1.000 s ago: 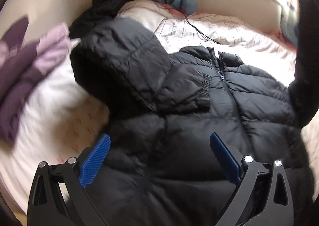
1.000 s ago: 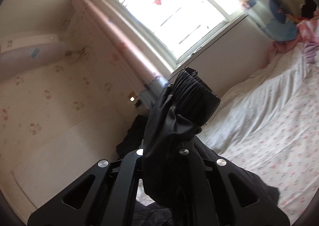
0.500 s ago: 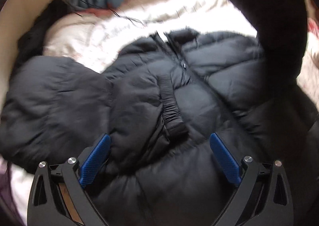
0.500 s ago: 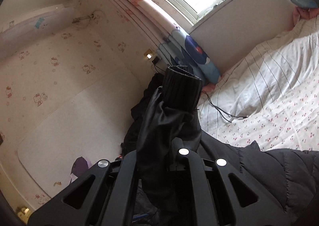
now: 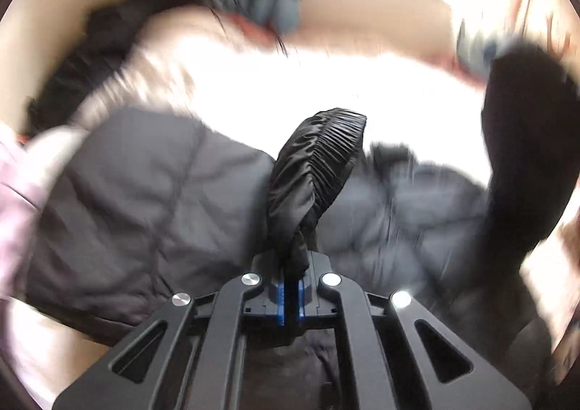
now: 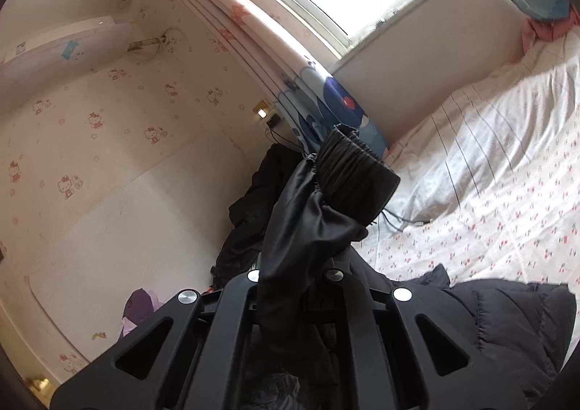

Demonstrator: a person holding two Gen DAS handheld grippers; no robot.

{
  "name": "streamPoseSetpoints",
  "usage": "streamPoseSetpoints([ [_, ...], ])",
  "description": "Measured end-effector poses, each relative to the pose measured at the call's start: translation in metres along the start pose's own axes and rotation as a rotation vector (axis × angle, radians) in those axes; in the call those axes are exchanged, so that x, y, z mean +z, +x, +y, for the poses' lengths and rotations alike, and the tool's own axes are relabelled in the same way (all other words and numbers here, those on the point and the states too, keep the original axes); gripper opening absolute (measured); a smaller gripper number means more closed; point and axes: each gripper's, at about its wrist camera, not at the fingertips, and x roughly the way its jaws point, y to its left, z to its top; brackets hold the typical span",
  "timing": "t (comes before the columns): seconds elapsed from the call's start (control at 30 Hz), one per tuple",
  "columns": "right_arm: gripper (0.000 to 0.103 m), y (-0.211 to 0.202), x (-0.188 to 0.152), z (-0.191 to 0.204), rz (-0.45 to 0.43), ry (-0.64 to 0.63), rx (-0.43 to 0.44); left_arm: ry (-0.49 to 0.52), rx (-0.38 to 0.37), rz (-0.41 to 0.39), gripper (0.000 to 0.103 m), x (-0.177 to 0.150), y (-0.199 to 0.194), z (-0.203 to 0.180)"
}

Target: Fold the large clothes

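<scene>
A black puffer jacket (image 5: 145, 214) lies spread on the bed; the left wrist view is blurred by motion. My left gripper (image 5: 290, 287) has its jaws closing, the blue pads pinching one sleeve just below its ribbed cuff (image 5: 326, 153), which stands up in front of the camera. At the right edge a dark sleeve (image 5: 522, 156) hangs raised. In the right wrist view my right gripper (image 6: 293, 287) is shut on the other sleeve; its cuff (image 6: 355, 182) sticks up above the hidden fingers. The jacket's body (image 6: 489, 330) lies below on the right.
The bed (image 6: 507, 192) has a white flowered sheet with a thin cable (image 6: 398, 221) on it. Dark clothes (image 6: 250, 214) are piled against the wall. A purple garment (image 6: 141, 305) lies by them. A blue patterned curtain (image 6: 326, 105) hangs by the window.
My left gripper went from wide open over the folded sleeve to closed on it, and lifted the cuff. The right gripper sank a little with its sleeve still gripped.
</scene>
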Motion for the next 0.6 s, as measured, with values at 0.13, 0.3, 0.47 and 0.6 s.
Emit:
streamPoseSetpoints([
  [0.13, 0.005, 0.01, -0.007, 0.02, -0.019, -0.034, 0.019, -0.087, 0.021, -0.197, 0.005, 0.049, -0.084, 0.045],
  [0.3, 0.005, 0.046, -0.038, 0.047, 0.01, -0.084, 0.026, -0.239, 0.04, -0.322, 0.005, 0.072, -0.146, 0.122],
  [0.47, 0.005, 0.096, -0.089, 0.061, 0.102, -0.101, 0.02, -0.369, 0.044, -0.382, 0.005, 0.051, -0.169, 0.187],
  [0.6, 0.005, 0.146, -0.147, 0.063, 0.253, -0.151, -0.013, -0.517, 0.018, -0.431, 0.005, 0.011, -0.176, 0.239],
])
